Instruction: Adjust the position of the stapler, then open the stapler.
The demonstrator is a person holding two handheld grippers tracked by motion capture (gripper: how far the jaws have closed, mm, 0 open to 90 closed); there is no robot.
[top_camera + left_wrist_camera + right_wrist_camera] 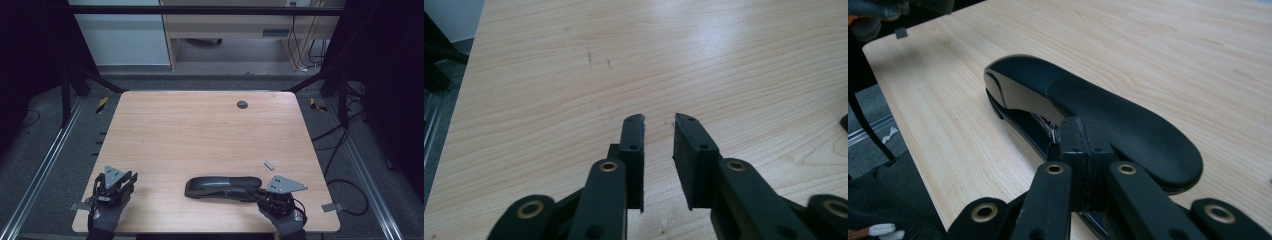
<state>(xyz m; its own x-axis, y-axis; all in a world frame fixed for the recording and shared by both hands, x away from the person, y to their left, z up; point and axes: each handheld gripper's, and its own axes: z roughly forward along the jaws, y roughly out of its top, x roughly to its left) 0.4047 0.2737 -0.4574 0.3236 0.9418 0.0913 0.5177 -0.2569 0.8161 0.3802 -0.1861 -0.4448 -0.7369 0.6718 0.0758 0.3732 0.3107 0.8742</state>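
A black stapler [222, 187] lies lengthwise near the front edge of the wooden table [200, 135]. My right gripper [258, 193] sits at the stapler's right end. In the right gripper view its jaws [1079, 122] are shut, pads pressed together against the side of the stapler [1108, 115]. Whether a thin edge of the base is pinched between them I cannot tell. My left gripper [131, 179] rests at the table's front left, well apart from the stapler. Its jaws [659, 120] stand open a small gap over bare wood.
A small grey piece [269, 164] lies on the table just behind my right gripper. A dark round grommet [242, 104] is set in the far part of the tabletop. Black frame bars and cables surround the table.
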